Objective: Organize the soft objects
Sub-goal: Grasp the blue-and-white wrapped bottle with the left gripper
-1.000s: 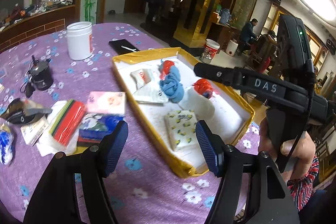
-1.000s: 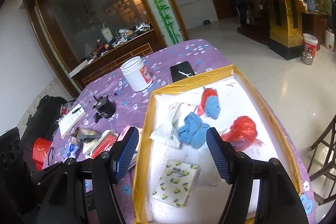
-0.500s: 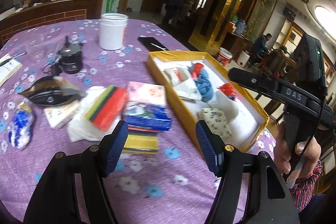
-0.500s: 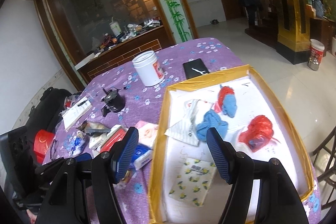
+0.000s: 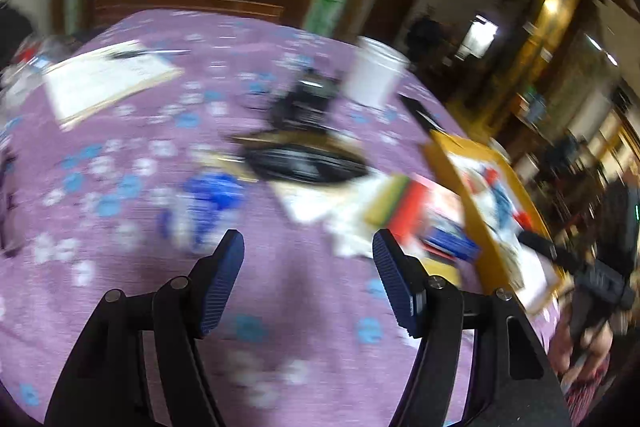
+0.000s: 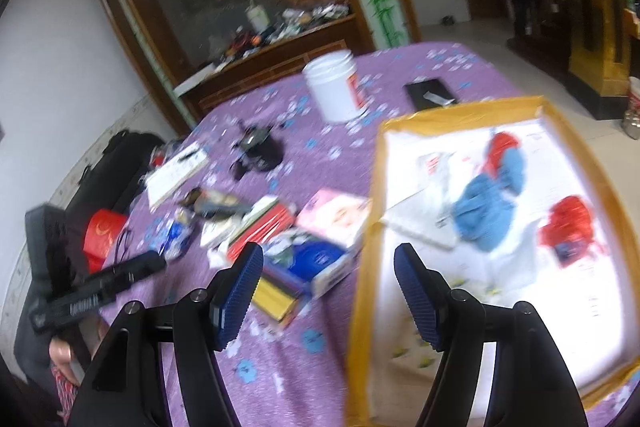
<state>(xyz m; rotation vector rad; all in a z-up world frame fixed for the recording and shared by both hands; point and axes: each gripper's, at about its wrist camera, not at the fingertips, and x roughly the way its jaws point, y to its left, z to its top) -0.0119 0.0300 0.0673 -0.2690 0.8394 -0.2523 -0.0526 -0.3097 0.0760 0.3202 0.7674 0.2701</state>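
Note:
My right gripper point(image 6: 328, 259) is open and empty, hovering over the left rim of the yellow box point(image 6: 368, 227). The box holds a blue cloth point(image 6: 484, 211), a red bundle point(image 6: 568, 223), a white packet point(image 6: 428, 195) and a lemon-print tissue pack point(image 6: 404, 347). Left of the box lie a pink tissue pack point(image 6: 340, 215), a blue packet point(image 6: 316, 259) and a red-and-yellow cloth stack point(image 6: 260, 223). My left gripper point(image 5: 308, 247) is open with nothing in it, above bare purple tablecloth point(image 5: 280, 287). A blue-and-white packet point(image 5: 204, 199) is just beyond its left finger. This view is blurred.
A white jar point(image 6: 340, 91), a black phone point(image 6: 430, 95), a small black device point(image 6: 260, 147), a notebook point(image 6: 176, 175) and a black pouch point(image 5: 304, 163) lie on the round table. A black bag and a red bag point(image 6: 108, 231) sit past the table's left edge.
The left gripper swung left, away from the box, toward the blue-and-white packet. The right gripper shifted left from over the box's inside to its left rim. Both stayed open.

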